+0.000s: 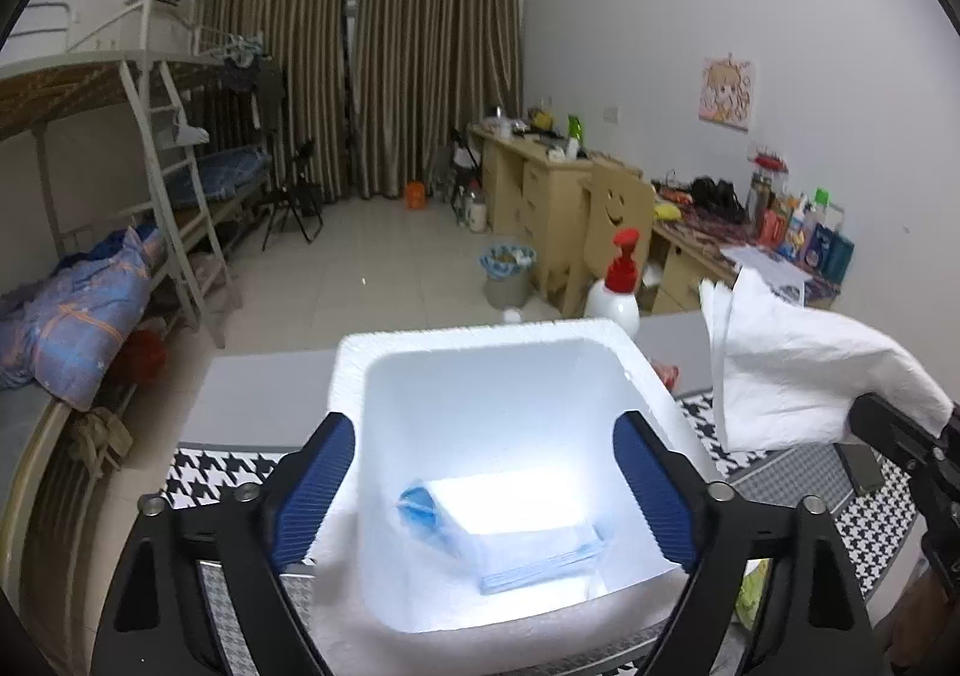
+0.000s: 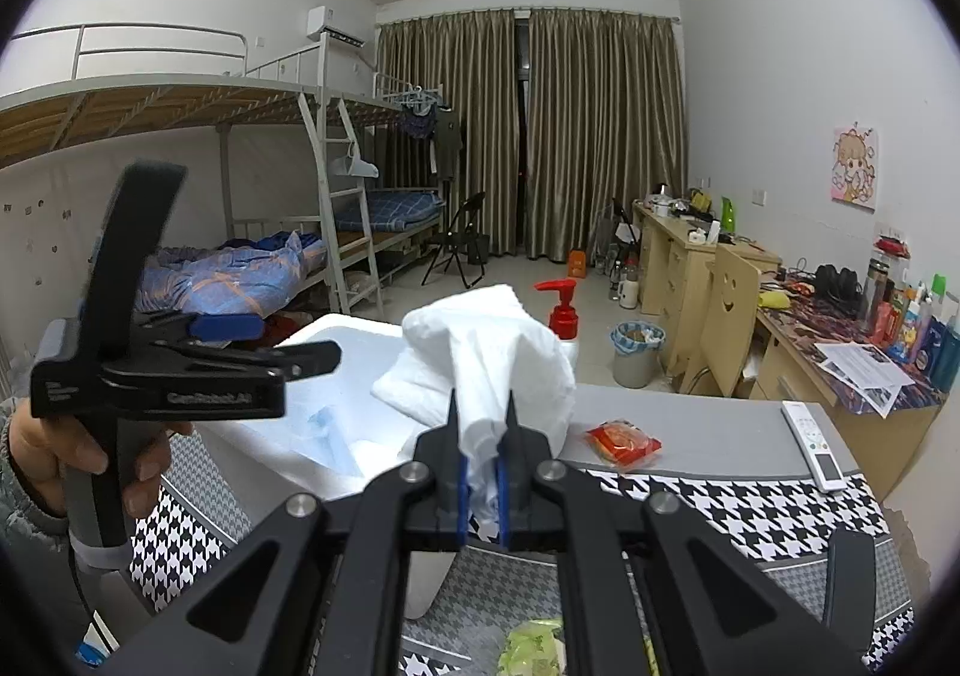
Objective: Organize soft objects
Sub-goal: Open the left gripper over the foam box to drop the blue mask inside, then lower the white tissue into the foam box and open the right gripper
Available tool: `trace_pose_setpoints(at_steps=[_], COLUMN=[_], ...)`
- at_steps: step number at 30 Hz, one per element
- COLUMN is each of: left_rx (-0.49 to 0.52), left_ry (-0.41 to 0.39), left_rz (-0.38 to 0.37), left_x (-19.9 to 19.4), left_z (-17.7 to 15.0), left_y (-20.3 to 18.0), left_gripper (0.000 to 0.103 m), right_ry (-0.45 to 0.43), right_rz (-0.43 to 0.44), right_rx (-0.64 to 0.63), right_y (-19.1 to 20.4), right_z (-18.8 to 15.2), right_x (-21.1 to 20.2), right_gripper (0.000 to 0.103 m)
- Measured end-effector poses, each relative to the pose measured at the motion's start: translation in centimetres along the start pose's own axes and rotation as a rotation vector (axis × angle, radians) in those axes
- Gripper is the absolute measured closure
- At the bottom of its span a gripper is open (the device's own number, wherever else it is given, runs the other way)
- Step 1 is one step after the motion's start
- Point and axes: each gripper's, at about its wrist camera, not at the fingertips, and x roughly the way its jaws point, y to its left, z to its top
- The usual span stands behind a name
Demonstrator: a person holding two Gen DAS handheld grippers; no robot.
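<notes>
This is a shared bedroom, like a student dormitory. Metal bunk beds (image 2: 336, 184) with a ladder (image 1: 174, 196) stand along the left wall, and a blue quilt (image 2: 222, 280) lies on a lower bed. Long brown curtains (image 2: 528, 135) cover the far window. Along the right wall are wooden desks (image 1: 540, 184) full of bottles and small things, a wooden chair (image 2: 729, 316), a waste bin (image 1: 507, 274) and a cartoon poster (image 2: 855, 165). The floor is tiled.

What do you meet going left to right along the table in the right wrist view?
Left gripper in a hand → white foam box → white cloth in the right gripper → red packet → white remote.
</notes>
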Motion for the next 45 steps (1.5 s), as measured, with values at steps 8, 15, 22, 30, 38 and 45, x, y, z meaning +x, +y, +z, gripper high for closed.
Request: trace_pose_setpoints(at_steps=[8, 15, 22, 30, 38, 45], left_rx=[-0.032, -0.054, -0.086, -0.075, -0.093, -0.108], left_ry=[-0.112, -0.171, -0.182, -0.195, -0.187, -0.17], left_rz=[0.029, 0.088, 0.113, 0.132, 0.145, 0.144], left_x=[-2.9, -5.2, -6.3, -6.9, -7.3, -7.2], left_z=[0.2, -0.1, -1.0, -2.3, -3.3, -4.6], left_y=[1.3, 2.6, 4.2, 4.6, 5.5, 5.8], left_gripper=[0.008, 0.003, 0.002, 0.001, 0.001, 0.001], right_ry=[0.021, 0.029, 0.063, 0.105, 0.144, 0.19], right_rz=[0.032, 0.07, 0.092, 0.133, 0.163, 0.19], right_rx=[0.002, -0.038, -0.058, -0.059, -0.059, -0.038], right_y=[0.6, 2.3, 3.3, 3.9, 4.5, 4.6], right_z=[0.7, 1.6, 1.8, 2.1, 2.3, 2.2], right_x=[0.6, 1.3, 2.9, 4.2, 5.4, 6.7], right_gripper=[0.094, 0.094, 0.094, 0.094, 0.094, 0.093])
